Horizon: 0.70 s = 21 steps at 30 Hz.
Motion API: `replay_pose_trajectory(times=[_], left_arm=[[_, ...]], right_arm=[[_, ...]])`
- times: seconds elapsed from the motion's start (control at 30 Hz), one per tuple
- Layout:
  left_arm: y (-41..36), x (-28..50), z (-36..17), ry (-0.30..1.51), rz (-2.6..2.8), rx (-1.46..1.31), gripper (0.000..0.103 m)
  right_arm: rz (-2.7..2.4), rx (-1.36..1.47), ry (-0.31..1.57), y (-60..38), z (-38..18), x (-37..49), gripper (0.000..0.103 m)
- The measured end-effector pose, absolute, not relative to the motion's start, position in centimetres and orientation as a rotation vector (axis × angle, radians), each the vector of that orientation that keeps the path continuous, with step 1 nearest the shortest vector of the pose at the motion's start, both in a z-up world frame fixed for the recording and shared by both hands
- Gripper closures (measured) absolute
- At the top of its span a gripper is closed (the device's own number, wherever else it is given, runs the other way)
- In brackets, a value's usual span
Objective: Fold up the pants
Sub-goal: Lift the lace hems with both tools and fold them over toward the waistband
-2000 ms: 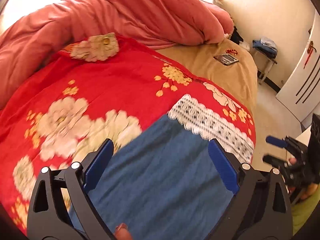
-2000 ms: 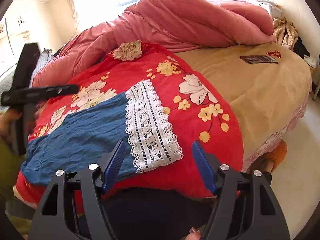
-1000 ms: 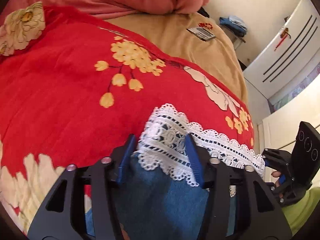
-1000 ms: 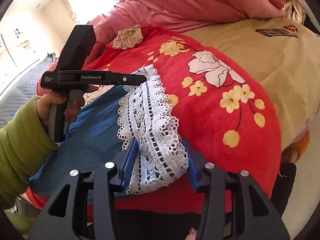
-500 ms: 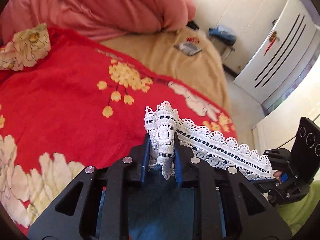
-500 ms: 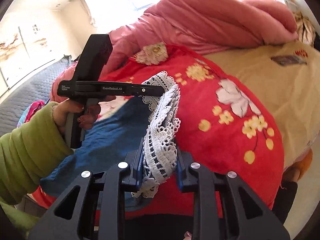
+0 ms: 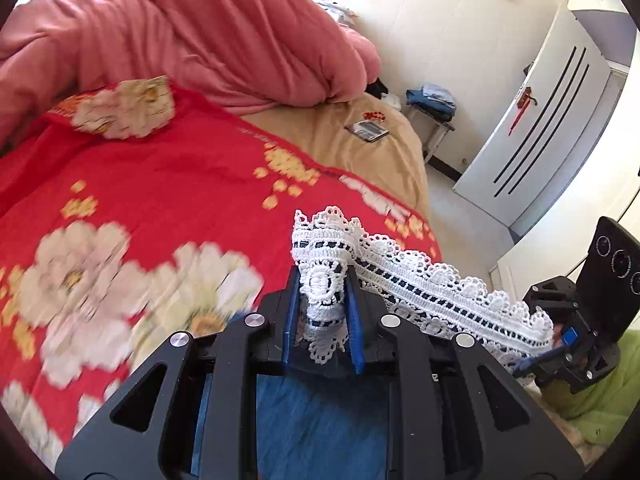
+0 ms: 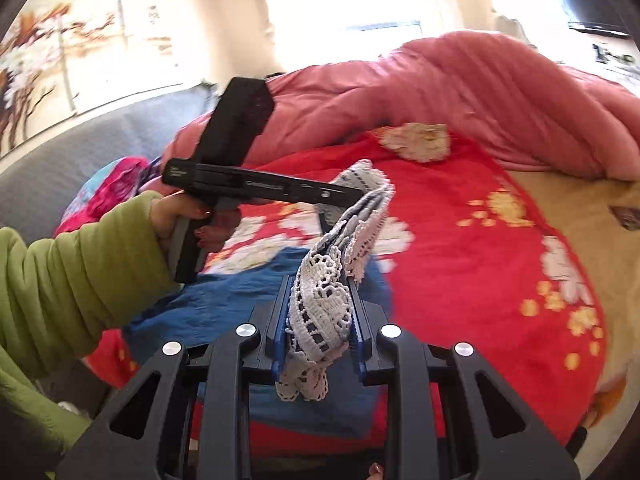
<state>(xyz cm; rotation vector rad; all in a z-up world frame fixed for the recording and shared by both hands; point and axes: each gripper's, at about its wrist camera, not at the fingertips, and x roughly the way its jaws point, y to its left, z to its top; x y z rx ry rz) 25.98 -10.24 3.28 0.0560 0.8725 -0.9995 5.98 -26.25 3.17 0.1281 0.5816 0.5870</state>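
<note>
On the left, a hand point(image 8: 188, 216) in a green sleeve point(image 8: 68, 280) holds the left gripper point(image 7: 322, 300), whose pads are clamped on one corner of the lace hem point(image 7: 420, 284). The hem stretches taut through the air, above the red blanket point(image 7: 160, 184), to the right gripper point(image 8: 320, 308), pinched tight on the other corner. Both sets of jaws have just been closing on the lace. The pants point(image 8: 232, 296), blue, hang from the hem down onto the blanket. A pink duvet point(image 7: 192, 32) is heaped behind.
</note>
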Motion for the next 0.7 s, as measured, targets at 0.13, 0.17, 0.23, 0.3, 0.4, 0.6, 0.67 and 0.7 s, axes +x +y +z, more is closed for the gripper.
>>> replay_pose_trajectory(times=[0.13,0.17,0.23,0.3,0.4,0.6,0.67,0.7], left_arm=[[-7.5,25.6,2.2,0.918,-0.940,0.040,0.084],[-6.9,25.7,2.0,0.930,-0.928,0.030,0.083],[-5.5,25.8,1.4,0.959,-0.882,-0.004,0.080],[-3.4,25.7,1.4,0.955,-0.860,-0.067,0.080],[0.2,25.7,1.3,0.955,-0.809,-0.173,0.077],[4.2,24.7,-0.5,1.040,-0.735,-0.296,0.062],[4.4,24.4,-1.3,1.064,-0.725,-0.294,0.062],[4.3,24.3,-1.8,1.079,-0.717,-0.291,0.062]], right_arm=[[0.656,0.072,0.631,-22.1,1.9,6.3,0.079],[0.666,0.060,0.651,-21.2,1.3,6.6,0.079],[0.663,0.019,0.694,-19.7,0.1,7.1,0.079],[0.677,-0.015,0.725,-18.3,-0.9,7.2,0.079],[0.698,-0.083,0.755,-16.2,-2.3,6.5,0.079],[0.752,-0.201,0.772,-12.1,-3.9,5.0,0.077],[0.762,-0.245,0.769,-10.8,-4.5,4.2,0.067],[0.774,-0.261,0.762,-10.3,-4.5,3.7,0.055]])
